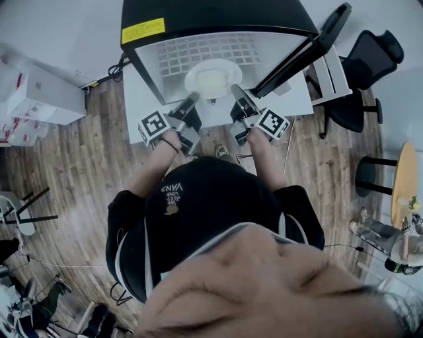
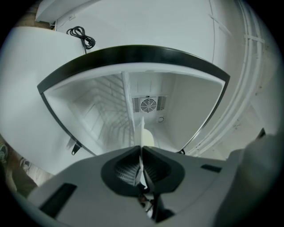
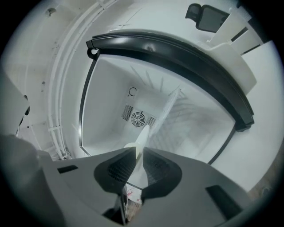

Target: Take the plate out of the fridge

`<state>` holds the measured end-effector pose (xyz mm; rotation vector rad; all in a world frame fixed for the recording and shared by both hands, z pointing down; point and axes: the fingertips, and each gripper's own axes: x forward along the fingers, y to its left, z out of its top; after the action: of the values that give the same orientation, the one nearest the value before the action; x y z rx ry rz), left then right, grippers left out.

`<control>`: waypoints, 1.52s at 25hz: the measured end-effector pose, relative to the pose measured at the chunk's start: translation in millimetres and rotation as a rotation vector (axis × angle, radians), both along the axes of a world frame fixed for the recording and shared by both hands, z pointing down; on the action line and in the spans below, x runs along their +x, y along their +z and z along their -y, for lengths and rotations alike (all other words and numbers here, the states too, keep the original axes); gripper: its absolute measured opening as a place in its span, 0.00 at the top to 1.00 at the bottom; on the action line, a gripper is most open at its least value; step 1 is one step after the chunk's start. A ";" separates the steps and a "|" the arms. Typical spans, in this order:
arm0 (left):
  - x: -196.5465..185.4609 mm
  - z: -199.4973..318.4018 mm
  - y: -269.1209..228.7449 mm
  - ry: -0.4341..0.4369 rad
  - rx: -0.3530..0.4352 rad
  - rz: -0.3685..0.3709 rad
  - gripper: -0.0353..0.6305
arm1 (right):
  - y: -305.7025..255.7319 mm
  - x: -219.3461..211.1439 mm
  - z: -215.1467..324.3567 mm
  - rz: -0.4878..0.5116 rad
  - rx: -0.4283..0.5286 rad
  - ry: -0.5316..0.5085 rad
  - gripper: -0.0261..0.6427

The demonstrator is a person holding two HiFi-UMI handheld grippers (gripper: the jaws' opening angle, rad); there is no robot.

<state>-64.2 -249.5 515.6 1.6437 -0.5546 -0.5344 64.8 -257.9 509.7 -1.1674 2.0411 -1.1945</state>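
Note:
A white plate (image 1: 213, 78) hangs level at the mouth of the open black-and-white mini fridge (image 1: 211, 20). My left gripper (image 1: 193, 98) is shut on the plate's near-left rim, and my right gripper (image 1: 234, 89) is shut on its near-right rim. In the left gripper view the plate (image 2: 145, 136) shows edge-on, pinched in the left gripper (image 2: 141, 153). The right gripper view shows the plate's rim (image 3: 142, 135) the same way, clamped in the right gripper (image 3: 136, 155). Beyond the plate lie the fridge's white interior and its rear fan (image 2: 150, 104), which also appears in the right gripper view (image 3: 136, 118).
The fridge door (image 1: 310, 49) stands open to the right. The fridge sits on a white table (image 1: 149, 99). A black office chair (image 1: 370, 72) is at the right, white boxes (image 1: 39, 92) at the left, and a round wooden table (image 1: 406, 178) at the far right.

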 end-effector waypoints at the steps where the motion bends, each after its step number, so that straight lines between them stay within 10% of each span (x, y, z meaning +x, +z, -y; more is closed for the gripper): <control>1: -0.9 -2.3 0.4 0.005 0.002 0.004 0.90 | -2.2 -2.6 -2.8 0.017 0.012 -0.001 0.88; 28: 20.7 -51.8 -4.2 0.003 0.011 0.006 0.90 | 12.2 28.4 -56.7 -0.037 -0.089 0.033 0.88; 38: 24.5 -75.5 -5.7 -0.036 0.009 0.004 0.90 | -5.5 20.7 -70.2 0.013 0.024 -0.061 0.88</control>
<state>-39.7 -174.0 509.9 1.6461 -0.5868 -0.5603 85.5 -187.7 504.2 -1.0902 2.0894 -1.2003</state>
